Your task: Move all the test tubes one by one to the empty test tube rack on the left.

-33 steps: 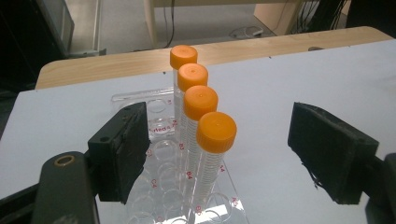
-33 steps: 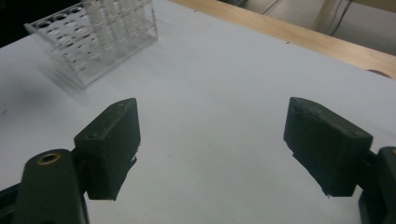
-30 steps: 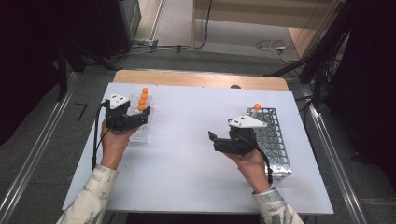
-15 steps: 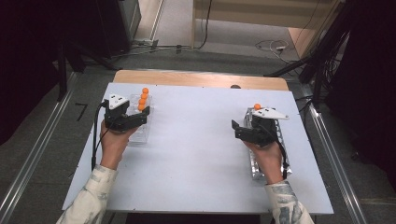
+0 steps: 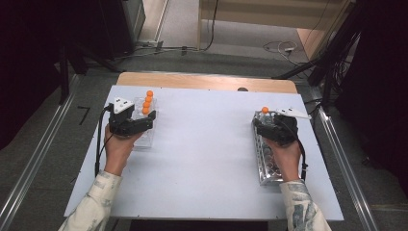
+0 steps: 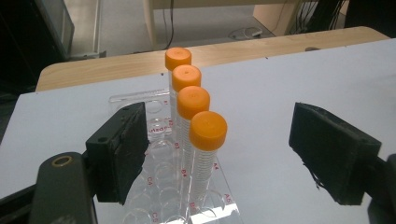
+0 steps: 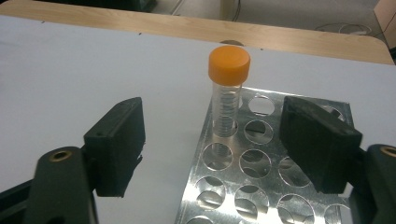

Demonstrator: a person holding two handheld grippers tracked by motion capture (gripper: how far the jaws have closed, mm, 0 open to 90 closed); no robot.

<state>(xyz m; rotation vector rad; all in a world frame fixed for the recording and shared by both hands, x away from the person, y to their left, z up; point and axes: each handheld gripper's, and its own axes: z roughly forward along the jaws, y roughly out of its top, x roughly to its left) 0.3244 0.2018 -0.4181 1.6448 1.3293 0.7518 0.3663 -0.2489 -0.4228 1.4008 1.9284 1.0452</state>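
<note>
Both grippers open, right jaws just narrowing around nothing; centre your left gripper (image 6: 219,154) on the nearest tube (image 6: 205,149), squeeze below its cap

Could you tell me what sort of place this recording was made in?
Probably a laboratory or test workspace: orange-capped tubes stand in a clear rack, a metal rack holds another tube, and cables trail over the floor behind the white table.
</note>
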